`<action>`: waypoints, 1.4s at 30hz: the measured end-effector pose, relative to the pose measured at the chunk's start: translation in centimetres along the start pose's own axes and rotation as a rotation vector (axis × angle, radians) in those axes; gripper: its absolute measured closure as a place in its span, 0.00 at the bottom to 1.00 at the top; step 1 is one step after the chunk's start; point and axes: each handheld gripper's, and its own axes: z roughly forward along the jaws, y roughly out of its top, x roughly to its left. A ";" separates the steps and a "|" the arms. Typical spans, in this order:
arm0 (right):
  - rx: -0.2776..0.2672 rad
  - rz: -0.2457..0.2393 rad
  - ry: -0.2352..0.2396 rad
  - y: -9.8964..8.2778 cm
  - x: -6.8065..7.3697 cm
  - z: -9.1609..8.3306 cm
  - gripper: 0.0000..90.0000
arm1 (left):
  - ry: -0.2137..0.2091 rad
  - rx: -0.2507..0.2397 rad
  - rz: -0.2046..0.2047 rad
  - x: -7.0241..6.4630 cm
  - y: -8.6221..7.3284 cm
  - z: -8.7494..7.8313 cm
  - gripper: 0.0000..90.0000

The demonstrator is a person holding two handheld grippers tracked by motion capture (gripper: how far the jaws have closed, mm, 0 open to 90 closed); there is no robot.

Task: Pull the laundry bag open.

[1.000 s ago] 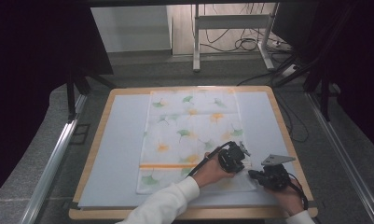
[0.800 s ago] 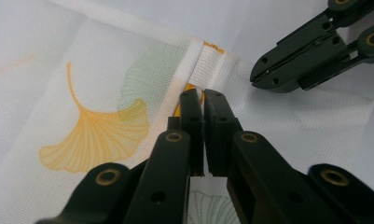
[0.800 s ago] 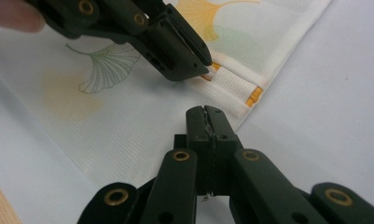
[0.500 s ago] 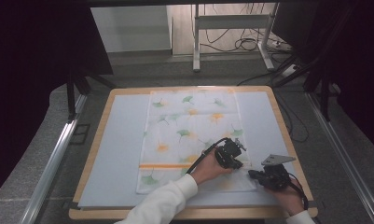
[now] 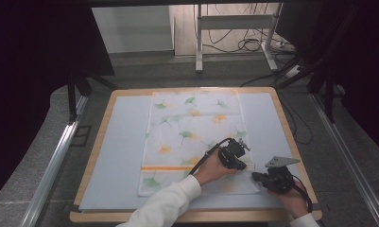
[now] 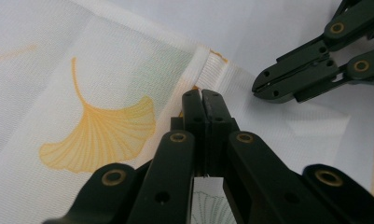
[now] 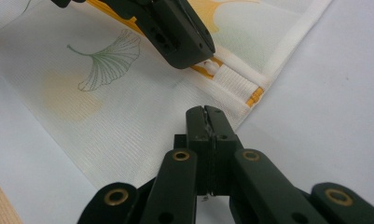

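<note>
Cloth pinched at its right edge by both grippers

Cloth [image 5: 194, 127], white with ginkgo-leaf print and an orange stripe, lies flat on the pale blue mat [image 5: 116, 156] of the wood-rimmed table [image 5: 95, 161]. Left gripper [image 5: 241, 161] reaches across the cloth to its right hem; right gripper [image 5: 259, 177] sits just beside it, nearer the cloth's near right corner.

Left gripper view: own jaws together, tips [image 6: 202, 95] pressed onto a raised fold of the hem right at the tip line; looks clamped on the cloth. Yellow leaf [image 6: 103, 130] lies left of the jaws; other gripper's closed tips sit up and to the right, close by, resting on the cloth.

Right gripper view: own jaws together, tips [image 7: 205, 114] down on the cloth just inside its hem; thin bit of fabric seems caught between pads, hard to be sure. Straight ahead of the jaws, the left gripper pinches a bunched ridge of hem by the orange stripe [image 7: 254, 95]. Green outlined leaf [image 7: 107, 58] ahead-left of the jaws. Bare mat to the right.
</note>
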 end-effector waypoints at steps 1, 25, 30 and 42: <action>0.001 -0.002 0.000 0.0 0.0 0.0 0.99 | -0.003 0.002 -0.005 0.0 0.0 0.1 1.00; -0.004 -0.003 -0.012 0.0 0.1 0.0 0.99 | -0.022 0.030 -0.060 0.4 0.4 0.6 1.00; -0.034 0.016 -0.065 0.6 -0.5 0.2 0.99 | -0.010 0.029 -0.045 0.3 0.3 0.6 1.00; -0.011 0.077 -0.068 1.7 -0.8 1.4 0.99 | 0.010 -0.003 -0.066 0.1 -0.5 0.3 1.00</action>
